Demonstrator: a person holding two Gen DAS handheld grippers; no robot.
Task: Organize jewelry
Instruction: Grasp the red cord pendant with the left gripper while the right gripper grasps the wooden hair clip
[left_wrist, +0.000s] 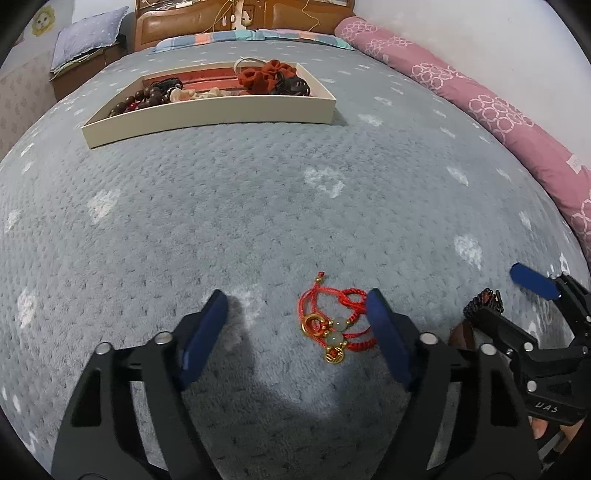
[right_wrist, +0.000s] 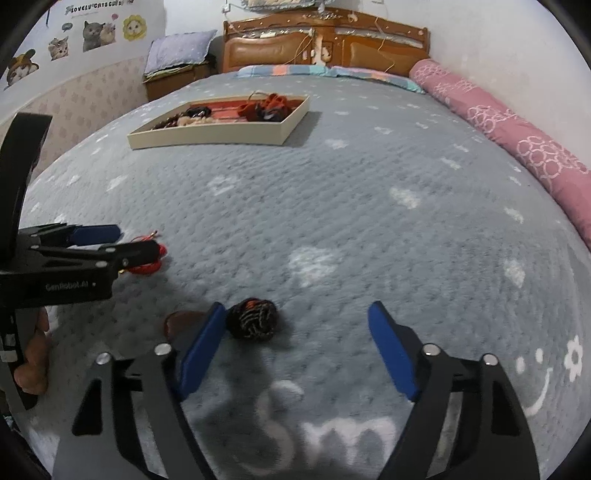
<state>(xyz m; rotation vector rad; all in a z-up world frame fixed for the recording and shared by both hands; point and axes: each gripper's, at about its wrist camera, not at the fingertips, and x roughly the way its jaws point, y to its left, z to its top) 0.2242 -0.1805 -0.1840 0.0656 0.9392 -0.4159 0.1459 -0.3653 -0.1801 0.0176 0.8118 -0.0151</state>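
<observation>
A wide grey-blue bedspread (left_wrist: 258, 206) stretches ahead of me, bare between my grippers and the cream tray (left_wrist: 207, 118) of jewelry far off near the headboard. My left gripper (left_wrist: 295, 332) gapes wide, empty, the red cord bracelet (left_wrist: 332, 325) lying just inside its right finger. My right gripper (right_wrist: 295, 343) is equally spread, empty, a dark braided bracelet (right_wrist: 253, 319) beside its left finger.

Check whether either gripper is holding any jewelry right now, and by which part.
Nothing is held. The left gripper is open around the red cord bracelet with gold charms; the right gripper is open beside the black braided bracelet.
</observation>
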